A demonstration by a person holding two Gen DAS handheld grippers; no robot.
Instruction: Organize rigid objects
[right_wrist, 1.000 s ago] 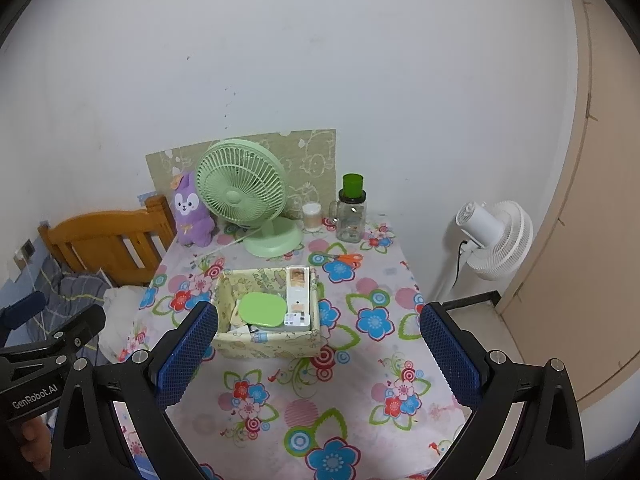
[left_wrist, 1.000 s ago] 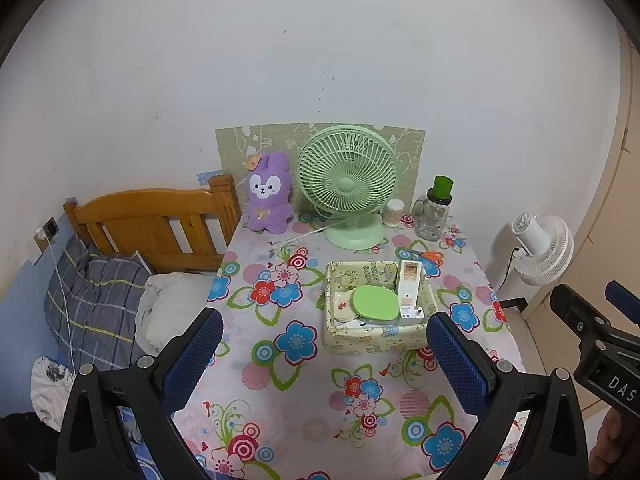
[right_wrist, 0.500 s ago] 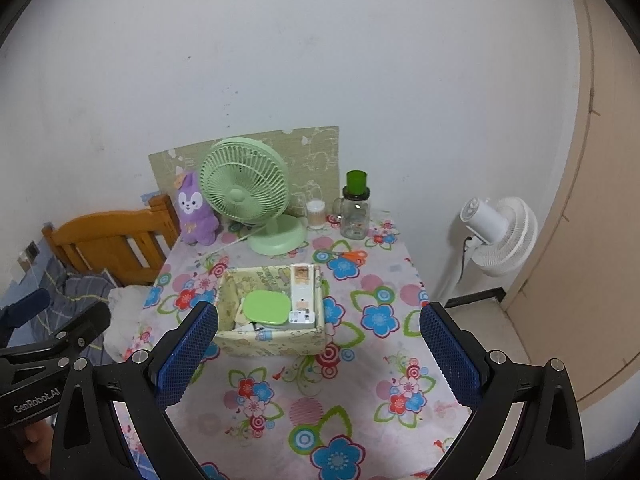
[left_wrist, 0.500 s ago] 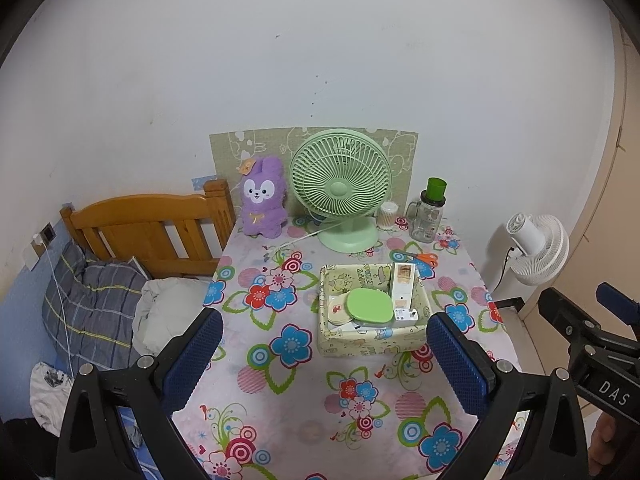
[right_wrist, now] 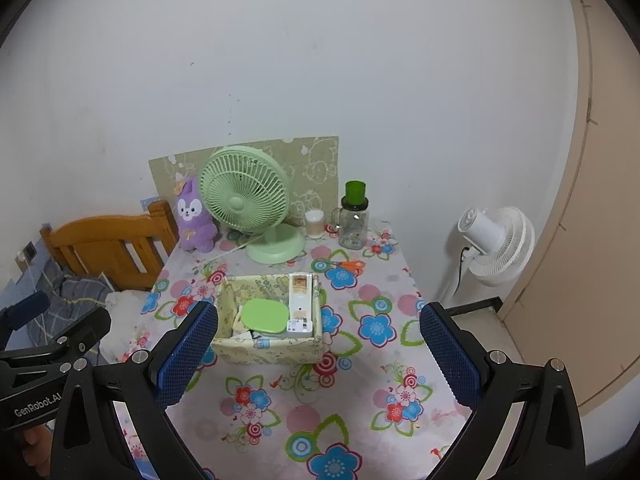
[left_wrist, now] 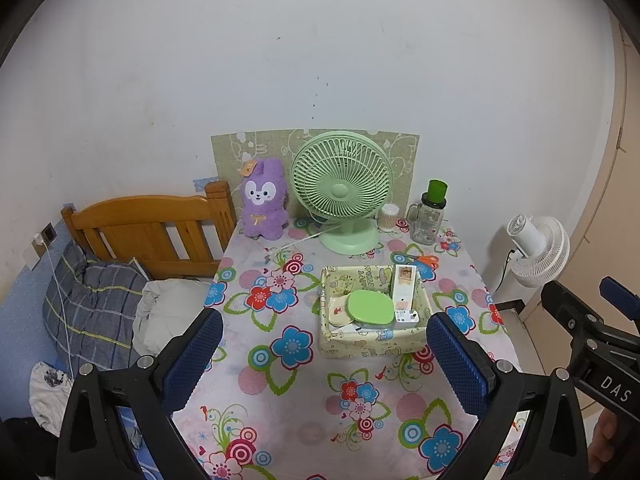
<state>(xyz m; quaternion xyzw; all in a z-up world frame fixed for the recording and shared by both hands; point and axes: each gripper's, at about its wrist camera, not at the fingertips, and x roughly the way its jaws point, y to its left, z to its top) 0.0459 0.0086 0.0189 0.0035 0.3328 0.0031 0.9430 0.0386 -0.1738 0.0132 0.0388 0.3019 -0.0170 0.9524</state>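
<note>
A yellow patterned fabric box stands mid-table on the floral cloth. Inside it lie a green oval lid, a tall white device and some small pale items. Orange-handled scissors rest on the cloth behind the box. My left gripper is open and empty, held above the near part of the table. My right gripper is open too, with nothing between its blue pads, in front of the box.
Along the wall stand a green desk fan, a purple plush rabbit, a small jar and a green-capped glass bottle. A wooden bed head lies left, a white floor fan right.
Both grippers have drawn back and up from the table, so the box and the fan look smaller and farther. Both stay open. Nothing on the table has moved.
</note>
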